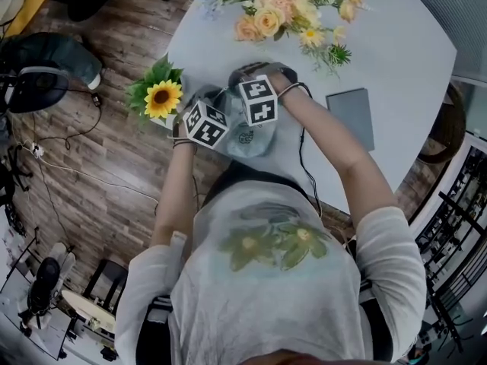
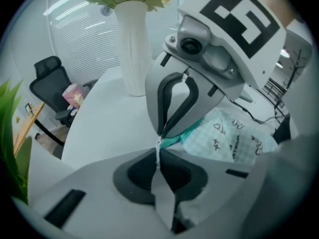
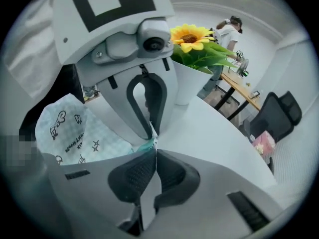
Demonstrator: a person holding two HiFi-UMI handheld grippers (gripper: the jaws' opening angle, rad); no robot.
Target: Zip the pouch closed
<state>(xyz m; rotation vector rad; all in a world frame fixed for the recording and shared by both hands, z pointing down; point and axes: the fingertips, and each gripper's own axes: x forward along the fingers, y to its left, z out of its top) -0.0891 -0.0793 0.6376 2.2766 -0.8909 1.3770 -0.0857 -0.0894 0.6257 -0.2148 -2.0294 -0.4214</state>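
Observation:
The pouch [image 1: 245, 139], pale green check cloth with black doodles [image 2: 234, 138], lies on the table right under both grippers. In the left gripper view my left gripper [image 2: 158, 156] is shut on a thin white tab at the pouch's end. My right gripper [image 3: 152, 156] faces it tip to tip, shut on the teal zip edge [image 3: 145, 145] at the same corner. In the head view only the two marker cubes show, left [image 1: 205, 123] and right [image 1: 258, 99]; they hide the jaws and much of the pouch.
A sunflower [image 1: 163, 97] in a white vase [image 3: 185, 83] stands just left of the grippers. A flower bouquet [image 1: 281, 10] in a tall white vase [image 2: 133, 44] stands at the far side. A grey pad [image 1: 351, 116] lies to the right. The table's edge [image 1: 171, 124] runs close by the left gripper.

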